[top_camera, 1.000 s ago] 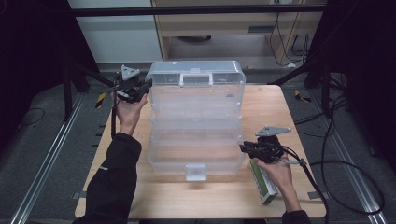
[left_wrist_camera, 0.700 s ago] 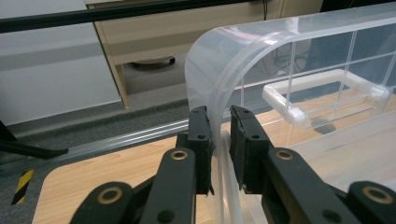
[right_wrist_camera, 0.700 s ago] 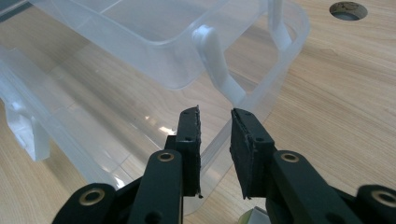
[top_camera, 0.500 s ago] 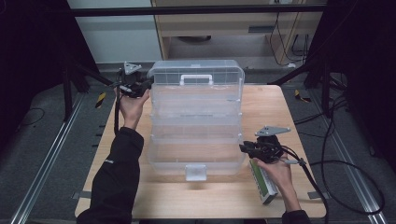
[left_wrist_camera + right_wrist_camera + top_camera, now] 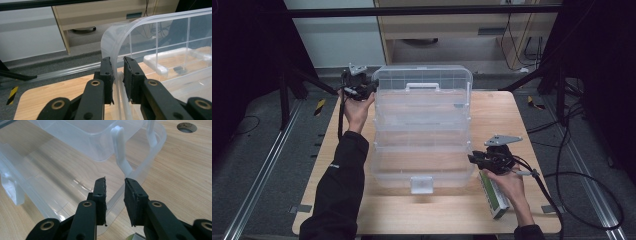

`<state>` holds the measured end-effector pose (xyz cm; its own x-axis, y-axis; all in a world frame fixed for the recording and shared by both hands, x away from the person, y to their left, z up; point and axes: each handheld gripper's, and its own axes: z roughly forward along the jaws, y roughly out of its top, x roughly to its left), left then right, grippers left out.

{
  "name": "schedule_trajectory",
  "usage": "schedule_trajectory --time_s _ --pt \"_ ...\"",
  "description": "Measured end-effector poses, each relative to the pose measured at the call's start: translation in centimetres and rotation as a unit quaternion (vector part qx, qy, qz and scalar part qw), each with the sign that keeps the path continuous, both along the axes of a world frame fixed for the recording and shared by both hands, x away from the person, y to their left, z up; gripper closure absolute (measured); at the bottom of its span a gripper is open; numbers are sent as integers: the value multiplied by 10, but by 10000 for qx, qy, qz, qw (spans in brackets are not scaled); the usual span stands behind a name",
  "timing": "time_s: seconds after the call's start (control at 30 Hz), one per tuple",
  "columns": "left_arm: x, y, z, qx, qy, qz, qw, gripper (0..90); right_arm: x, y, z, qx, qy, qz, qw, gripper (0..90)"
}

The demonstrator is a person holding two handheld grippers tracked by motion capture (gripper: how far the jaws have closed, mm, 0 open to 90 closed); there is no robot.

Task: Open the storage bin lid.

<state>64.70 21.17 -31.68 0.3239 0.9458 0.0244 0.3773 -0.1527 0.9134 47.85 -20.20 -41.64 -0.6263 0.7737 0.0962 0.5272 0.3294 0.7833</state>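
A clear plastic tiered organiser box stands fanned open on the wooden table. Its lid, with a white handle, stands nearly upright at the back. My left gripper is at the lid's far left corner. In the left gripper view this gripper is shut on the lid's curved rim. My right gripper sits at the near right of the bottom tray. In the right gripper view it is open, with the tray's thin rim running between its pads untouched.
A green and white carton lies on the table under the right hand. A white latch hangs at the box's front. A round hole is cut in the tabletop. Black frame bars and cables surround the table.
The left gripper has moved to the right and toward the back, and the lid has swung more upright with it, so the handle now faces me. The right gripper has stayed put.
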Motion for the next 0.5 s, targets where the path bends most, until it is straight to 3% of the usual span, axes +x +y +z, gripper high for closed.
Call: schedule_trajectory --time_s 0.1,0.5 --pt "5 0 -3 -57 3 19 10000 773 0 0 0 -3 -3 1 10000 714" --pt "20 -4 -8 33 175 149 9997 768 0 0 0 -47 -30 5 10000 714"
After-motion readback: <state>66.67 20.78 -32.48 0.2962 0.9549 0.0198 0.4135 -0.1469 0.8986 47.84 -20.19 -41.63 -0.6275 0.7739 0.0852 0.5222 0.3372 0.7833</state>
